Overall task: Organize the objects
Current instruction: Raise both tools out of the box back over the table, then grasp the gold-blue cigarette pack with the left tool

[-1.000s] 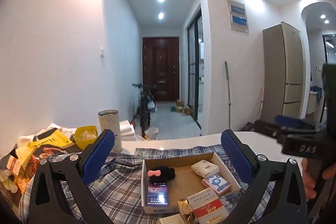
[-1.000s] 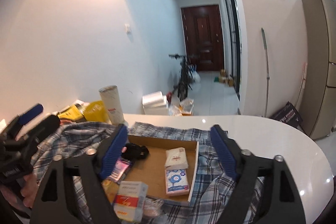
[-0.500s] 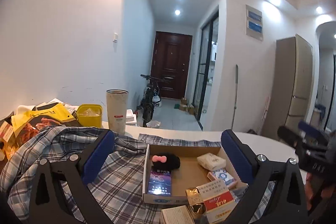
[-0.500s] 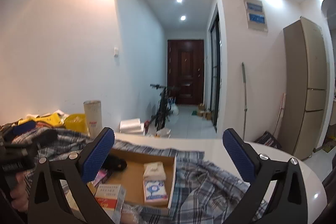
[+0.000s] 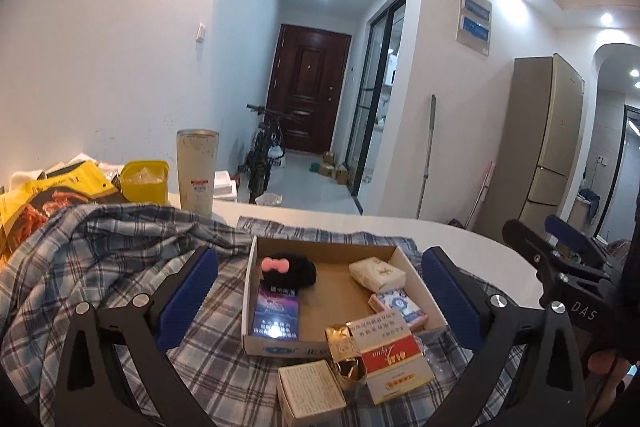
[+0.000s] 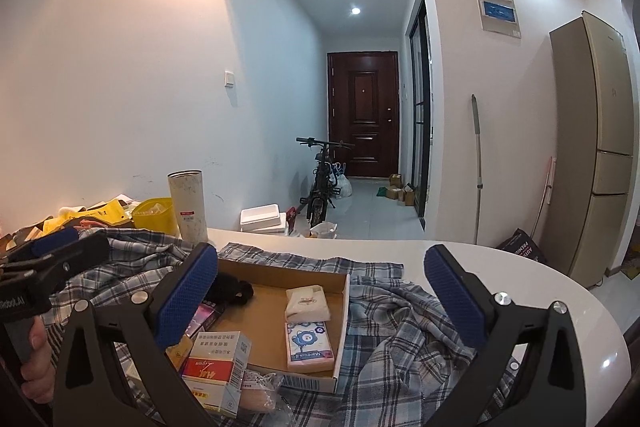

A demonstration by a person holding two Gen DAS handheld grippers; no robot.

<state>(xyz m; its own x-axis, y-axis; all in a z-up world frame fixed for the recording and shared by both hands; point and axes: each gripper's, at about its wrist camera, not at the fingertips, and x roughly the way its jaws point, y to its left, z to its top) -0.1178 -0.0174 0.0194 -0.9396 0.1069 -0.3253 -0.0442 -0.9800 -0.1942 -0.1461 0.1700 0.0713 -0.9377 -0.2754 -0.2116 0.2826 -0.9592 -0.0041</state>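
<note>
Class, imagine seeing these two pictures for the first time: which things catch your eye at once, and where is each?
The open cardboard box sits centre on a rumpled plaid shirt, holding a black hair tie with a pink bow and tissue packs. A red-and-white carton leans at its near edge, and each open hand-held gripper frames the scene.

Shallow cardboard box (image 5: 416,289) flat on plaid shirt (image 5: 120,267), open side up. Inside: black pouch with pink bow (image 5: 290,269) at far left corner, purple pack (image 5: 276,313) flat before it, white tissue pack (image 5: 376,271) and blue-patterned pack (image 5: 398,307) along right wall. Leaning on near rim: red-white carton (image 5: 390,355), gold wrapper (image 5: 344,351), possibly foil. Small beige carton (image 5: 310,389) on shirt, nearest.
</note>
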